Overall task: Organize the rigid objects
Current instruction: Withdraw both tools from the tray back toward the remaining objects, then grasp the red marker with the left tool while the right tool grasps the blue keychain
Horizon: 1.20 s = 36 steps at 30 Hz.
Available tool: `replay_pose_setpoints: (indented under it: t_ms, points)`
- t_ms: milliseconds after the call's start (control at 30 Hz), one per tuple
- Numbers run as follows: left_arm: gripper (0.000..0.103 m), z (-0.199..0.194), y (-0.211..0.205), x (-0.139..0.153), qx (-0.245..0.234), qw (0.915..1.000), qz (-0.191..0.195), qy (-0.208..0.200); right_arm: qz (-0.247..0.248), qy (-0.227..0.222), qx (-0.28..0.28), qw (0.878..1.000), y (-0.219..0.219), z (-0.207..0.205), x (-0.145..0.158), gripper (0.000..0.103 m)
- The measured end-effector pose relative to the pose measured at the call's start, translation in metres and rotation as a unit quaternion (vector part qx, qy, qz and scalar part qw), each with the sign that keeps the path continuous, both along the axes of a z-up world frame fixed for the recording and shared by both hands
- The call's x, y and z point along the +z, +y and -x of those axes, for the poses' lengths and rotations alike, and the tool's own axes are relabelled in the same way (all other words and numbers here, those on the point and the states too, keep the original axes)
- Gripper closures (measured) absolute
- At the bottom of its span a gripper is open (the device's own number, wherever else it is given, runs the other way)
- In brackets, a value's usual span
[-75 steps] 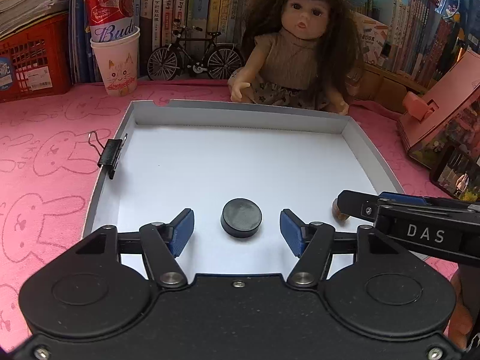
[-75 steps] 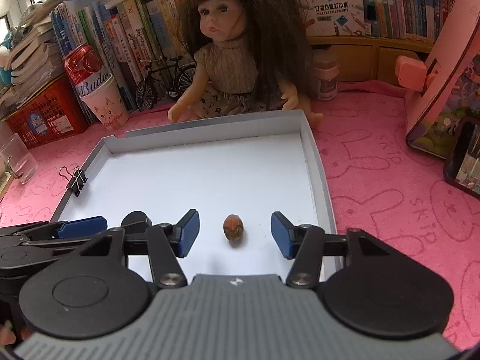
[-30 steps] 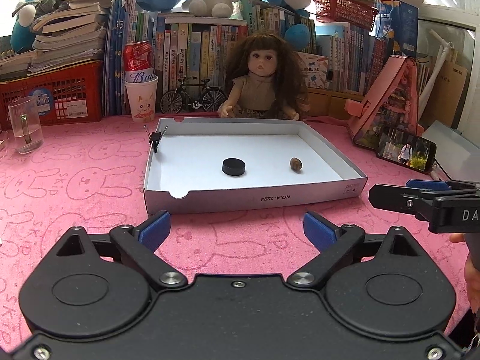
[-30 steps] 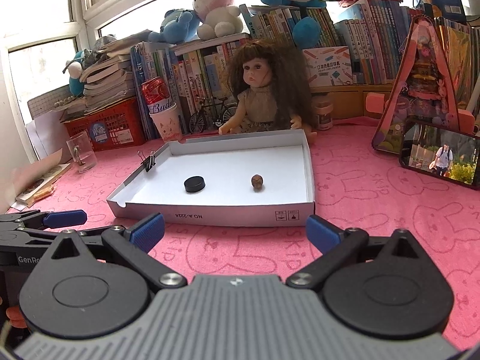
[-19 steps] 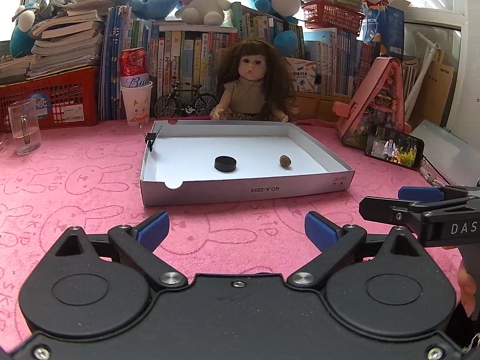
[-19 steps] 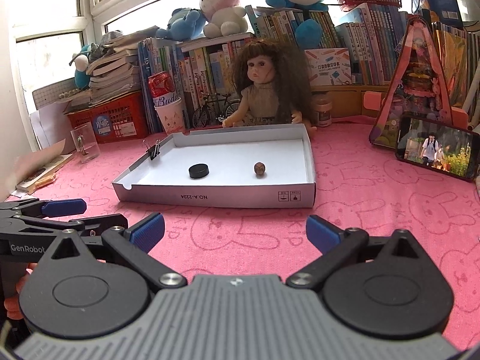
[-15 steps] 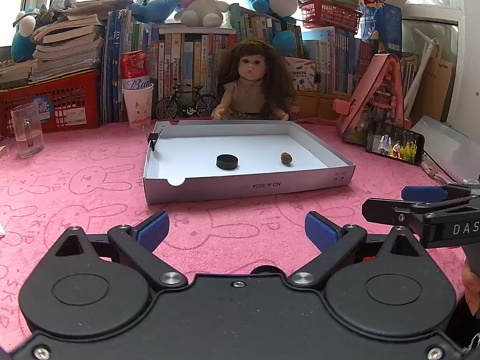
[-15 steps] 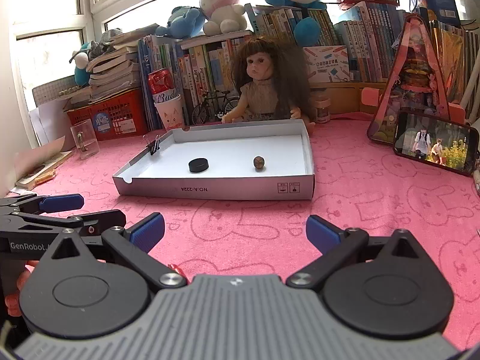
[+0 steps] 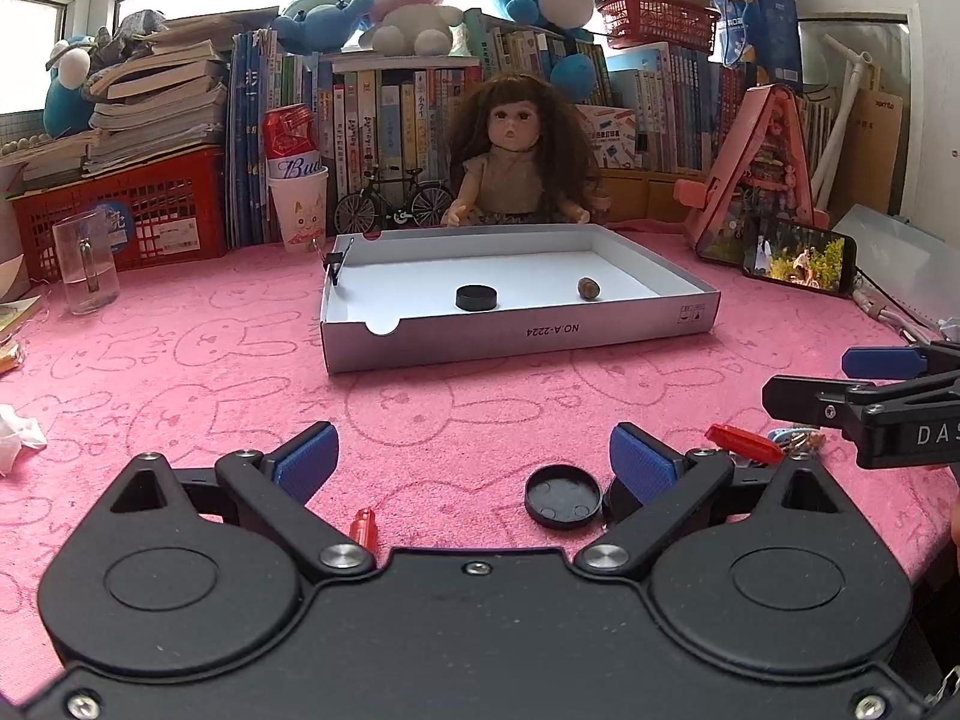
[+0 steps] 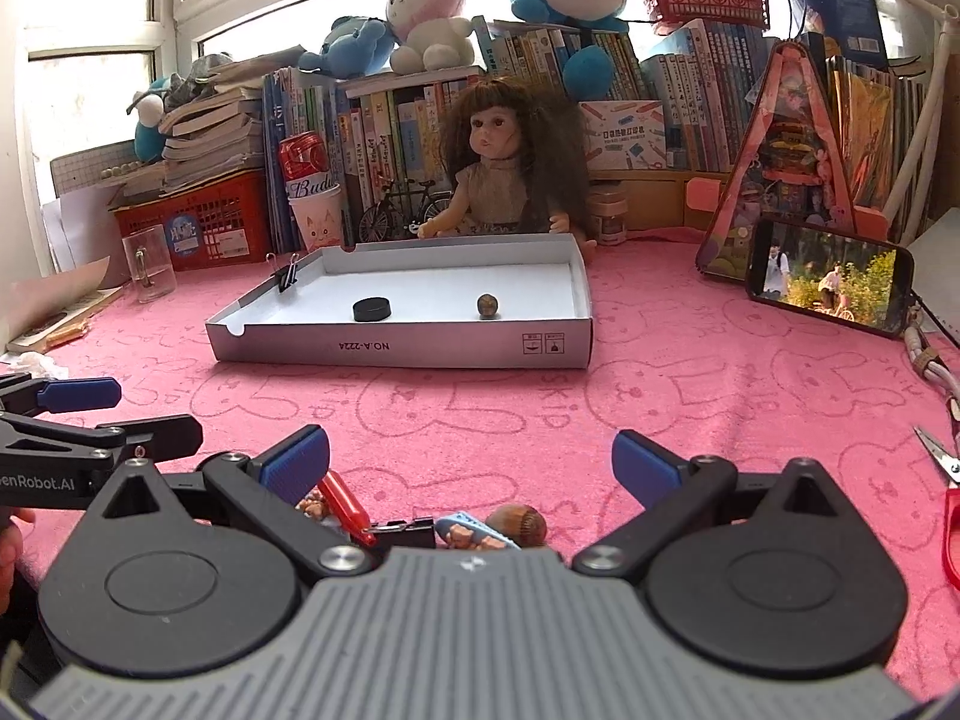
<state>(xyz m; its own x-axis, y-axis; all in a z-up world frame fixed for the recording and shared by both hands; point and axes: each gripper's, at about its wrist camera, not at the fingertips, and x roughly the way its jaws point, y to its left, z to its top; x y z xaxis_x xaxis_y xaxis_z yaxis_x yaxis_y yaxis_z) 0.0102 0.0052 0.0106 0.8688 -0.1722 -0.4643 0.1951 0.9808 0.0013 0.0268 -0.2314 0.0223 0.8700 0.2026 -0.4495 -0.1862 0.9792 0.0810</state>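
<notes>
My left hand-held gripper (image 9: 474, 459) sits low over the pink counter (image 9: 180, 372) with its jaws spread wide and nothing between them. I read that as a ready pose for the next pick rather than a carry. Just inside its left finger, close to the body, lies a small red piece (image 9: 363, 528); nearer its right finger is a black cap (image 9: 562, 504), lying with its hollow side up. A second dark round thing sits half hidden behind that right finger, and I cannot tell what it is. Further right, beyond the finger, a red clip-like piece (image 9: 744, 443) lies on the cloth.

Straight ahead of both grippers, well apart from them, stands the white tray (image 9: 516, 336). It already holds a black puck (image 9: 476, 297) and, to the right of that, a small brown nut (image 9: 587, 287) — so the tray is plainly the collecting place, and a binder clip (image 9: 333, 264) is clipped on its left wall.

My right hand-held gripper (image 10: 471, 465) is likewise wide open and empty. It hovers over a little heap tucked close under its body: a red stick (image 10: 342, 501) by its left finger, a small black block (image 10: 408, 534), a blue-patterned piece (image 10: 465, 531), and a brown nut-like object (image 10: 522, 525) toward the middle. They lie loose and touching, which I judge makes a clean single grasp awkward. Far off to its right, red-handled scissors (image 10: 948, 498) lie at the counter's edge.
</notes>
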Motion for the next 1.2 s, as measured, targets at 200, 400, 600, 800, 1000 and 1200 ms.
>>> replay_pose_setpoints:
  t_ms: [200,400,600,800,1000,1200]
  points:
    - [0.006,0.012,0.004,-0.007,0.008,0.9999,-0.014,-0.005,0.037,-0.019,-0.017,0.999,0.005,0.011,-0.008,0.0]
    - [0.007,0.025,0.011,-0.011,0.014,0.9997,-0.015,-0.014,0.033,-0.046,-0.051,0.997,-0.003,0.025,-0.009,0.0]
    - [0.019,0.035,0.018,-0.015,0.024,0.9995,-0.016,-0.011,0.048,-0.019,-0.079,0.996,-0.013,0.024,-0.017,0.0]
    - [0.036,0.037,0.025,-0.017,0.046,0.9988,-0.012,-0.01,0.08,-0.014,-0.072,0.994,-0.001,0.025,-0.023,0.0]
    - [0.052,0.034,0.026,-0.02,0.056,0.9983,-0.017,0.003,0.094,-0.015,-0.063,0.993,0.014,0.021,-0.026,0.0]
    - [0.055,0.032,0.027,-0.023,0.062,0.9979,-0.015,0.01,0.079,-0.023,-0.027,0.996,0.025,0.022,-0.024,0.0]
